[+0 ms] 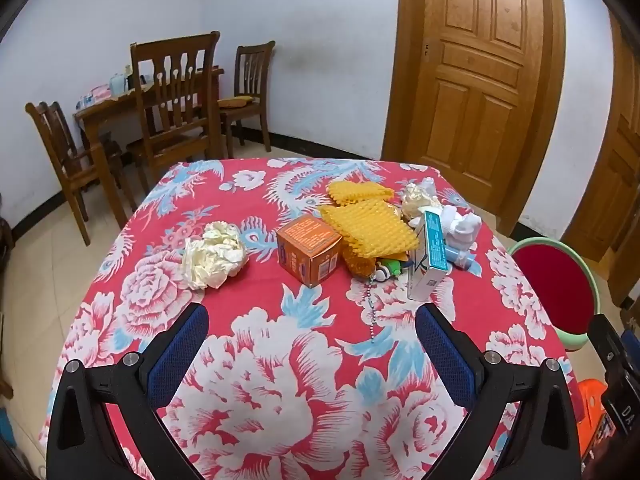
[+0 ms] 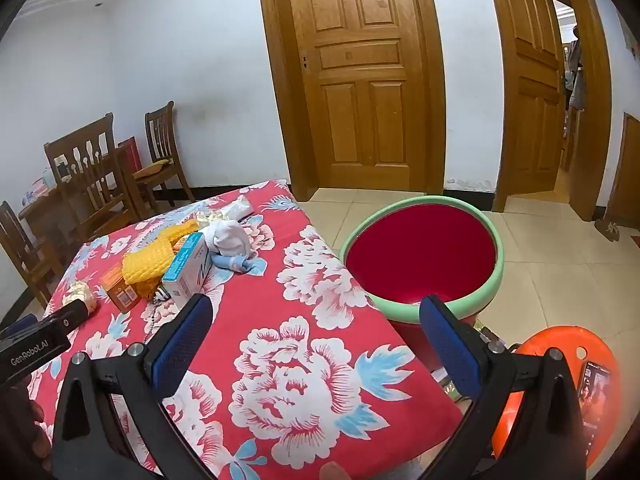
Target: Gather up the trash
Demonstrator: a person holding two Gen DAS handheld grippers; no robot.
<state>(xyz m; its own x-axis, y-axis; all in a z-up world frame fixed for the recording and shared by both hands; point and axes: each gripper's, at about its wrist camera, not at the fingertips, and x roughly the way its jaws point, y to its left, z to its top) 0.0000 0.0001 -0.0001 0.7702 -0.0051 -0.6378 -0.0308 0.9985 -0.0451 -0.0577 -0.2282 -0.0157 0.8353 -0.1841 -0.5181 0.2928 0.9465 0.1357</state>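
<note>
On the red floral tablecloth [image 1: 320, 380] lie a crumpled cream paper ball [image 1: 214, 254], an orange box [image 1: 308, 249], yellow foam netting [image 1: 370, 226], a teal-and-white carton [image 1: 430, 262] and white tissues [image 1: 460, 222]. My left gripper [image 1: 312, 316] is open and empty, hovering over the cloth short of the trash. My right gripper [image 2: 316, 308] is open and empty at the table's right edge [image 2: 360, 292], beside the red basin with a green rim [image 2: 496, 276]. The carton [image 2: 188, 268] and netting [image 2: 150, 262] also show in the right wrist view.
A beaded chain [image 1: 372, 312] trails from the pile. An orange plastic stool [image 2: 560, 364] with a phone [image 2: 594, 396] on it stands right of the basin. Wooden chairs [image 1: 176, 96] and a dining table stand at the back left; wooden doors [image 2: 360, 76] behind.
</note>
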